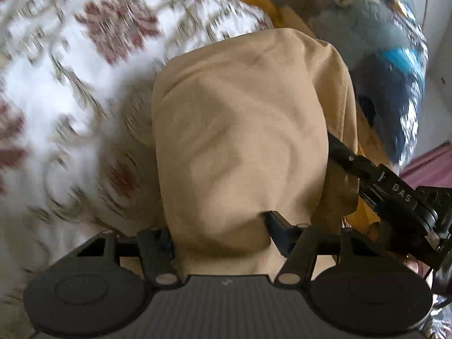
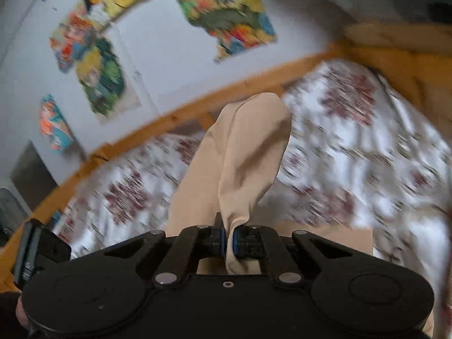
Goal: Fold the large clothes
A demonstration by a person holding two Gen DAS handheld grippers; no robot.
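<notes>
Both your grippers carry the tan garment (image 1: 240,141).
Your right gripper (image 2: 229,241) pinches a fold; the left gripper (image 1: 220,231) is draped, its grip unreadable; the floral bedspread (image 2: 353,147) is blurred.

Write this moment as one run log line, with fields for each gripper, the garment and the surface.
left gripper: cannot tell, cloth covers fingers | right gripper: shut on beige garment | garment: lifted, bunched | surface: floral bedspread | views: blurred

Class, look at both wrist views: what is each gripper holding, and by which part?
The right gripper pinches a bunched fold of the tan cloth garment. In the left view, the cloth drapes over the left gripper, hiding whether it grips.
</notes>
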